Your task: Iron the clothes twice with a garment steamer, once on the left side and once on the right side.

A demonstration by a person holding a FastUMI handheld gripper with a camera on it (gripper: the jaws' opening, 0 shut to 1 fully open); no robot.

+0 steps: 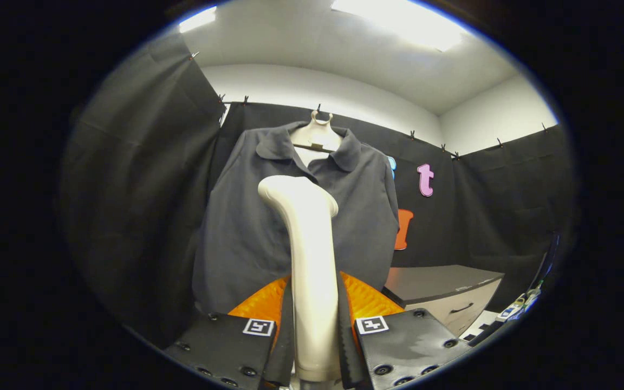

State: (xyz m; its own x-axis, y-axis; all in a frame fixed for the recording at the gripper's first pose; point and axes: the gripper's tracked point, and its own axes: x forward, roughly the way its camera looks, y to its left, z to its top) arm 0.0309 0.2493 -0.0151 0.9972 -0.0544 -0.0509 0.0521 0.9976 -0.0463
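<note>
Fingers [290, 330] clamped on white steamer [309, 271] handle from both sides; steamer head before dark shirt [236, 227] on hanger.

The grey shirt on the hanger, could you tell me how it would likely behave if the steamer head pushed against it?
The grey shirt would probably yield and swing, since it hangs free from a hanger. Its fabric looks thin, likely floppy. The steamer is clamped in the gripper.

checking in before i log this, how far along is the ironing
Done: the tool is shut on the white garment steamer, both fingers pressing its handle. In hand: the steamer head is raised in front of the dark shirt on its hanger, near the middle; contact cannot be told. Left: nothing shows either the left or right pass finished.
</note>
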